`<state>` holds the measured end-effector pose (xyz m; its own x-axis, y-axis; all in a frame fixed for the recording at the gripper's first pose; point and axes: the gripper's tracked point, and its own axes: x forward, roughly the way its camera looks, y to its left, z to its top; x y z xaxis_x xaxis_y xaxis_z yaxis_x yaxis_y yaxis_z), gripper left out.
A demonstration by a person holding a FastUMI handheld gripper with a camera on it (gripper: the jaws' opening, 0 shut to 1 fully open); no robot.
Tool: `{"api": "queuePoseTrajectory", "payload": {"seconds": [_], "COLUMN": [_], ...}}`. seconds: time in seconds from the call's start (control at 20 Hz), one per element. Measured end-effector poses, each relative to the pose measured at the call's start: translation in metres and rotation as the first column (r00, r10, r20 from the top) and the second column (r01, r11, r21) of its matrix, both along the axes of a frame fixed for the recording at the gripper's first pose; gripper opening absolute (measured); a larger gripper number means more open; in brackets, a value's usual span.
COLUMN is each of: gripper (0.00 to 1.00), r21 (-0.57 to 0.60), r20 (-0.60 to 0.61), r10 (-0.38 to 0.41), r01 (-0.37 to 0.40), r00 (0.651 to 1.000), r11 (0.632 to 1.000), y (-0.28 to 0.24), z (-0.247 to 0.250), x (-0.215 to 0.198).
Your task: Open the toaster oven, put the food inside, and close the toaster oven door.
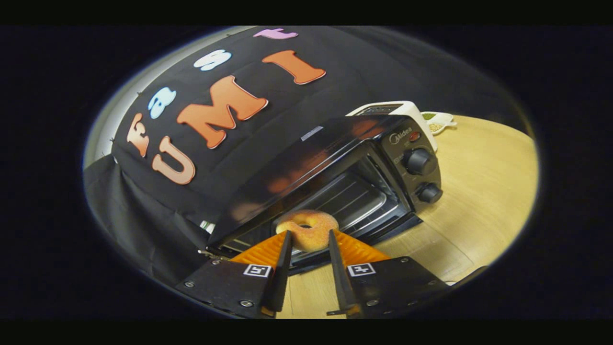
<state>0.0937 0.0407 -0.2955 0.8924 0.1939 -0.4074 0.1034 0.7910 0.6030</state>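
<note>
The jaws are clamping a sugared doughnut (307, 230) just ahead of the open toaster oven (335, 182); releasing early risks it dropping onto the tabletop (479, 191).

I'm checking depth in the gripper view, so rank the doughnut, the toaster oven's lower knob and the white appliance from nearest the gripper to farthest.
1. Doughnut, held between the fingers of the gripper.
2. Lower knob, on the toaster oven's control panel, beyond the fingers.
3. White appliance, behind the oven.
</note>
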Motion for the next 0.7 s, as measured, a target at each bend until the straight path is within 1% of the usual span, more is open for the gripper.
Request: {"api": "queuePoseTrajectory", "payload": {"seconds": [0.15,0.2,0.35,0.4,0.45,0.5,0.6,0.65,0.7], "gripper": [0.44,0.44,0.43,0.44,0.48,0.50,0.61,0.72,0.78], "r21": [0.036,0.028,-0.049,-0.062,-0.073,-0.092,-0.122,-0.132,-0.141], "r20": [-0.020,-0.024,-0.041,-0.035,-0.020,-0.013,0.000,0.008,0.011], "r10": [-0.011,-0.020,-0.036,-0.023,-0.025,-0.029,-0.030,-0.026,-0.022], "r01": [0.011,0.020,0.034,0.021,0.024,0.028,0.030,0.027,0.024], "r00": [1.000,1.000,0.998,0.999,0.999,0.999,1.000,1.000,1.000], "r11": [0.999,0.999,0.998,0.998,0.997,0.995,0.992,0.991,0.990], "y": [0.007,0.006,0.000,0.000,-0.001,-0.003,-0.004,-0.003,-0.003], "z": [-0.011,-0.015,-0.032,-0.033,-0.030,-0.028,-0.024,-0.022,-0.020], "x": [0.016,0.022,0.027,0.026,0.028,0.027,0.025,0.024,0.020]}}
